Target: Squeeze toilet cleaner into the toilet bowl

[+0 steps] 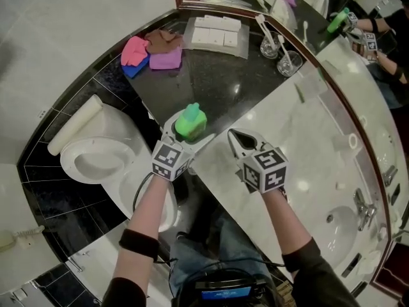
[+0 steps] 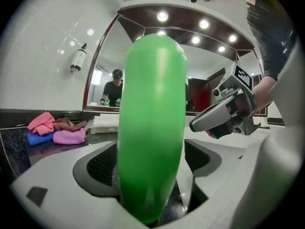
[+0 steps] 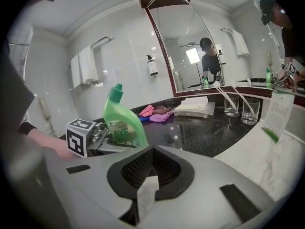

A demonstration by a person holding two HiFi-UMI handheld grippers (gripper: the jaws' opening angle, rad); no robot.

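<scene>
The right gripper (image 3: 151, 152) has its jaws pressed together, empty. Beyond it, the green cleaner bottle (image 3: 121, 120) stands between the jaws of the left gripper (image 3: 114, 146). Pink cloths (image 3: 155, 114) lie behind the bottle, and two glasses (image 3: 240, 109) stand well to its right.

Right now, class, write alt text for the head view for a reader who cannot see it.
A green cleaner bottle stands on the black counter between the left claw's open jaws. The right claw, shut, is beside it; a toilet lies at left.

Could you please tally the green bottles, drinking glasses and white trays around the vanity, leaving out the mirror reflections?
Green bottle: 1
Drinking glasses: 2
White tray: 1
Total: 4
</scene>
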